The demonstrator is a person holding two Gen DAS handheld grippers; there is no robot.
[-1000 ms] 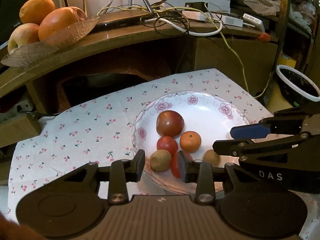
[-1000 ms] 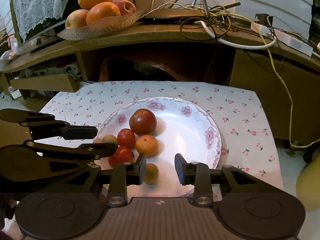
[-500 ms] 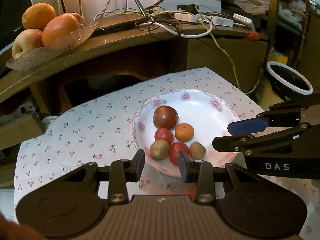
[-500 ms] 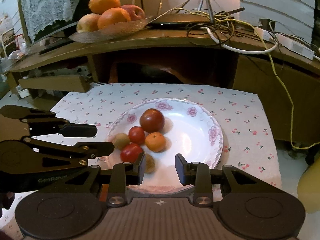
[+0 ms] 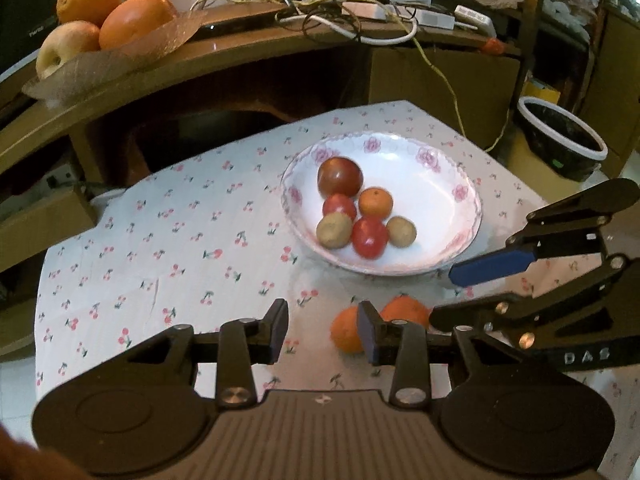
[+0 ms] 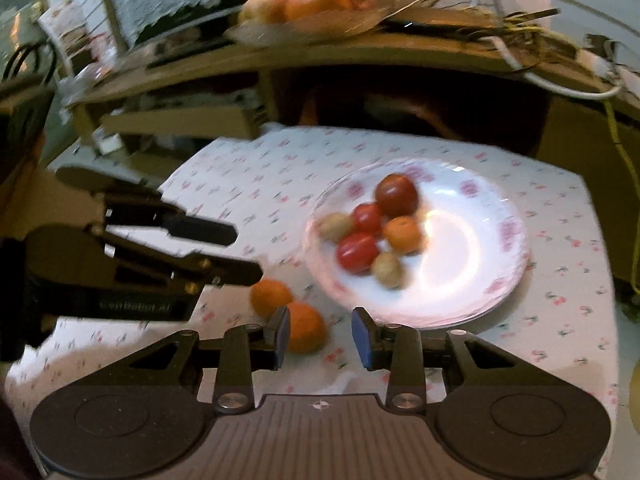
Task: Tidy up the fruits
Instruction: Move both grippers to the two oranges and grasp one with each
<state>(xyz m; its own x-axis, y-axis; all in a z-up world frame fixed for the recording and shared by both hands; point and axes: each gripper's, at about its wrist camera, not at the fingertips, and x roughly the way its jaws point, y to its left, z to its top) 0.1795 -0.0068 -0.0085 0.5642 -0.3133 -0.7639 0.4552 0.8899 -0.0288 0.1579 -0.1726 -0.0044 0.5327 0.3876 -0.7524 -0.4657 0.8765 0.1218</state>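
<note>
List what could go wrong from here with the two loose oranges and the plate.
1. The two oranges lie touching on the cloth; closing on one may roll the other away.
2. Both empty claws, left and right, hover by the same oranges and might collide.
3. Six fruits crowd the plate; dropping more there could scatter them.

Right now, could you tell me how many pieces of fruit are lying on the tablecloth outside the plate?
2: both oranges, touching, just in front of the plate. One orange sits left, the other orange right, each partly hidden behind the left hand-held gripper.
</note>
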